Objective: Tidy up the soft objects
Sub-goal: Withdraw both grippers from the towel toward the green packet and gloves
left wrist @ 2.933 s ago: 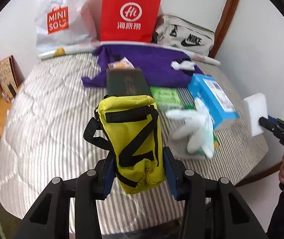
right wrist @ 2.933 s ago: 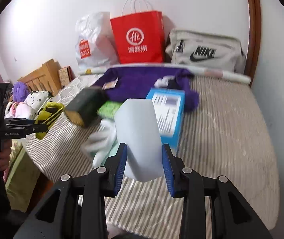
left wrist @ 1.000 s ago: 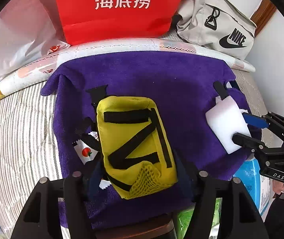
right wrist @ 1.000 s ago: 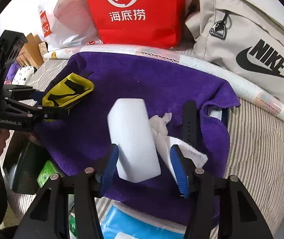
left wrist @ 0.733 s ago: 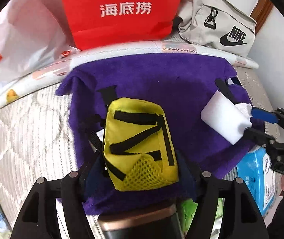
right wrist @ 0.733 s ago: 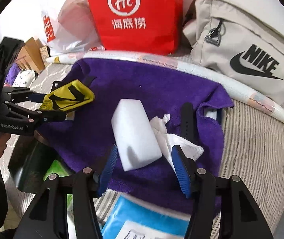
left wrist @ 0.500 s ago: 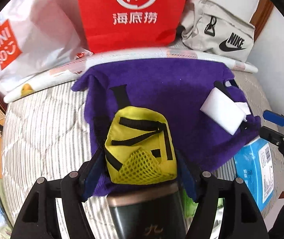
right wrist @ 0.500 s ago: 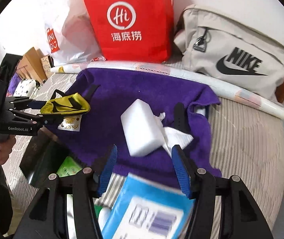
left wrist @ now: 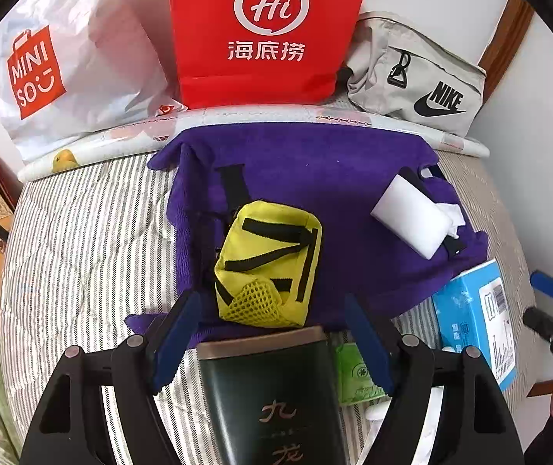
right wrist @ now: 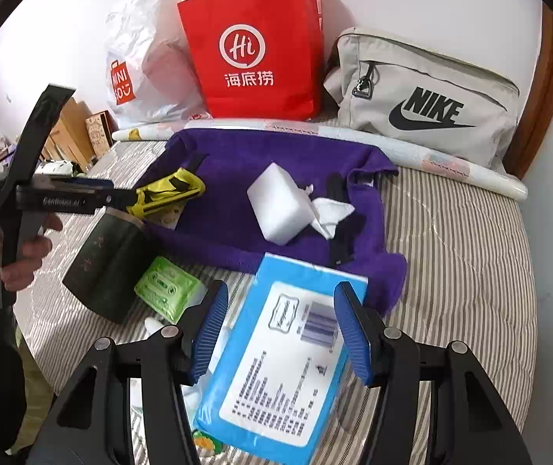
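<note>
A purple towel (left wrist: 315, 170) (right wrist: 276, 162) lies spread on the striped bed. A yellow pouch (left wrist: 268, 263) (right wrist: 168, 190) with black straps rests on its near left part. A white sponge block (left wrist: 408, 217) (right wrist: 280, 205) lies on its right part, next to a crumpled white tissue (right wrist: 330, 209). My left gripper (left wrist: 272, 325) is open and empty, just short of the pouch, over a dark green box (left wrist: 272, 395). My right gripper (right wrist: 280, 321) is open and empty, pulled back above a blue tissue pack (right wrist: 284, 356).
A red paper bag (left wrist: 265, 31), a white Miniso bag (left wrist: 63, 66) and a grey Nike bag (left wrist: 419, 81) stand along the wall behind a rolled mat (right wrist: 431, 155). A green wipes pack (right wrist: 168, 286) lies beside the dark green box (right wrist: 106, 259). Wooden furniture stands left of the bed.
Both grippers let go: the pouch and the sponge now lie on the purple towel. Both grippers have opened and drawn back toward the near edge of the bed.
</note>
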`<state>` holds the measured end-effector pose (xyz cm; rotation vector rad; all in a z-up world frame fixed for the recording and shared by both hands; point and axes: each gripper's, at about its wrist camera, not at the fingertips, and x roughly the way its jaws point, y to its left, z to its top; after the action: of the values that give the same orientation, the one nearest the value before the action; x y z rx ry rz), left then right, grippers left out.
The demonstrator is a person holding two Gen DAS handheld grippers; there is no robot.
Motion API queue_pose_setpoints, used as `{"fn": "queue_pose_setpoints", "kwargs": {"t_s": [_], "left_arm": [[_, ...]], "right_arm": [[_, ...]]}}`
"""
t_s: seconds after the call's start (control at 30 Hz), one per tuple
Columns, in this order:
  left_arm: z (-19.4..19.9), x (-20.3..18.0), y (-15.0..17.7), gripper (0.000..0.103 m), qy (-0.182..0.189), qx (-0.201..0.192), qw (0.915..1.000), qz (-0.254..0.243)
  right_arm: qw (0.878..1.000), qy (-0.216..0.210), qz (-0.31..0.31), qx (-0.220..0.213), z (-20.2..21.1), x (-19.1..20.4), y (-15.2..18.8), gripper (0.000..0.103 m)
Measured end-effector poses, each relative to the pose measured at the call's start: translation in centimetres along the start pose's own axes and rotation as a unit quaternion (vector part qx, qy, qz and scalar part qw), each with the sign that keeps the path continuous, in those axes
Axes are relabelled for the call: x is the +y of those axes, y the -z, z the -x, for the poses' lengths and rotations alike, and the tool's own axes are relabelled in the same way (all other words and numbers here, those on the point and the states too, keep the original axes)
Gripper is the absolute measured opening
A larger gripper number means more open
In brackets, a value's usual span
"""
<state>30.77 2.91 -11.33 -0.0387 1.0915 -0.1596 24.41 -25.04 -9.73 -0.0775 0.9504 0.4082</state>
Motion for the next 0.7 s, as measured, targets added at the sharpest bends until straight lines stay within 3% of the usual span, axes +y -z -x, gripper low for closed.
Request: {"fn": "queue_pose_setpoints", "kwargs": {"t_s": [0.27, 0.57, 0.7], "left_arm": [[0.6, -1.2, 0.8, 0.075, 0.021, 0.0, 0.9997, -0.014], [1.5, -9.5, 5.0, 0.075, 0.045, 0.013, 0.9879, -0.148], [-0.6, -11.4, 5.8, 0.075, 0.014, 0.035, 0.9835, -0.177]], "right_arm": [[1.0, -0.017, -0.002, -0.002, 0.7, 0.7, 1.7, 0.057], [0.998, -0.059, 0.013, -0.007, 3.4, 2.9, 6.7, 0.057], [0.998, -0.06, 0.008, -0.001, 4.0, 2.6, 8.9, 0.057]]}}
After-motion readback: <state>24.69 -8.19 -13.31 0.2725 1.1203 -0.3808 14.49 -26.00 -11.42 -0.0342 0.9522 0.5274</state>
